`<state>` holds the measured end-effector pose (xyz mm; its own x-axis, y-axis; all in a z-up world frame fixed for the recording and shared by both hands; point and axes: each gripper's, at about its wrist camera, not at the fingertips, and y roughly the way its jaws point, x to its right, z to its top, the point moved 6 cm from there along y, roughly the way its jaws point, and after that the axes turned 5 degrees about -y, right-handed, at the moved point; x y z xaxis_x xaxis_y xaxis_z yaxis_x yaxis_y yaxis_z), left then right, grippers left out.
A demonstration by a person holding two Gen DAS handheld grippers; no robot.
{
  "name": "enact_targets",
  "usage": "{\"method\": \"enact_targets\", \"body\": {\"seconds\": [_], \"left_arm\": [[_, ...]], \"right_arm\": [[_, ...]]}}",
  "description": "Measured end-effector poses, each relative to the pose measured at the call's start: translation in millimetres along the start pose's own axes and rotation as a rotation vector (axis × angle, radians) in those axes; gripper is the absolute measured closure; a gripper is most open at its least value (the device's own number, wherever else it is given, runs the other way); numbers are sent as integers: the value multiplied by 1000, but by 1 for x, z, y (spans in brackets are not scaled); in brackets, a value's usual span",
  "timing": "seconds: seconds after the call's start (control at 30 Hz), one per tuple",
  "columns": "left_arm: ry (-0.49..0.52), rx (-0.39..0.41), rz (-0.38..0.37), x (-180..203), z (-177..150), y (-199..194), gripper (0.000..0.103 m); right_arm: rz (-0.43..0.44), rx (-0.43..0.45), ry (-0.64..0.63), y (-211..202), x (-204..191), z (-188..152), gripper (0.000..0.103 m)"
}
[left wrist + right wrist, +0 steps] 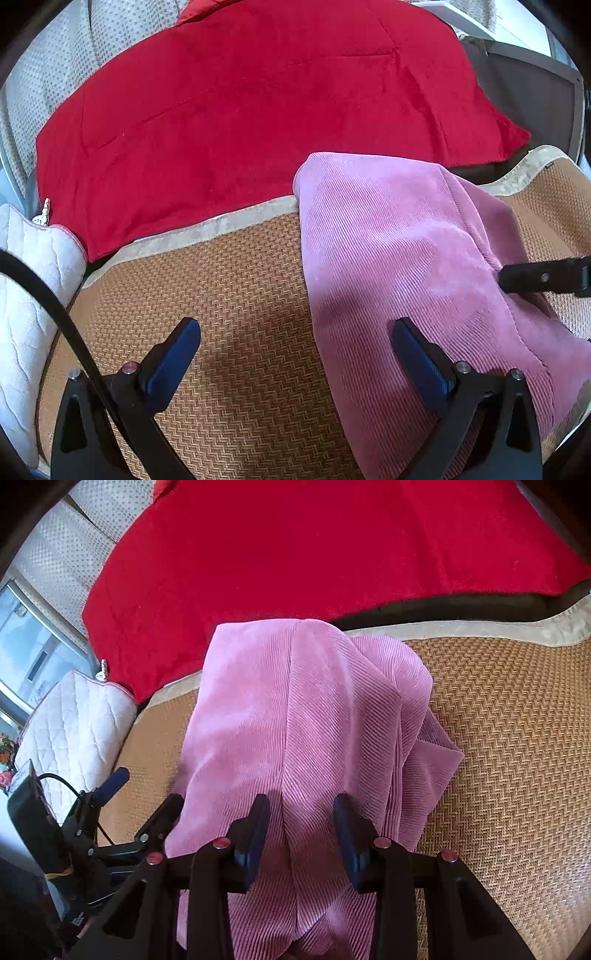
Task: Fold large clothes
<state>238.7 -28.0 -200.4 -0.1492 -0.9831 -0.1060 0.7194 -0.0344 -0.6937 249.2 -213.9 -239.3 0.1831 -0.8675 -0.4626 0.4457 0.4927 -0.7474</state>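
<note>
A pink corduroy garment (399, 251) lies folded in a long strip on a woven brown mat (229, 302); it also shows in the right wrist view (295, 716). My left gripper (295, 332) is open and empty, its left finger over the bare mat and its right finger (417, 354) over the garment's left edge. My right gripper (301, 812) is open, its fingers apart over a raised fold of the garment near its near end. One right finger (543, 277) shows in the left wrist view, resting against the garment's right side.
A red blanket (258, 103) covers the sofa behind the mat. A white quilted cushion (29, 280) sits at the left; it also shows in the right wrist view (74, 720). A dark panel (532, 88) stands at the back right. The left gripper's body (92, 830) is at the lower left.
</note>
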Motion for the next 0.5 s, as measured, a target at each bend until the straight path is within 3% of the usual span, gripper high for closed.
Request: {"method": "enact_targets", "body": {"seconds": [0.23, 0.5], "left_arm": [[3, 18, 5, -9, 3, -5, 0], [32, 5, 29, -8, -8, 4, 0]], "right_arm": [[12, 12, -33, -17, -1, -4, 63], [-29, -22, -71, 5, -3, -14, 62]]}}
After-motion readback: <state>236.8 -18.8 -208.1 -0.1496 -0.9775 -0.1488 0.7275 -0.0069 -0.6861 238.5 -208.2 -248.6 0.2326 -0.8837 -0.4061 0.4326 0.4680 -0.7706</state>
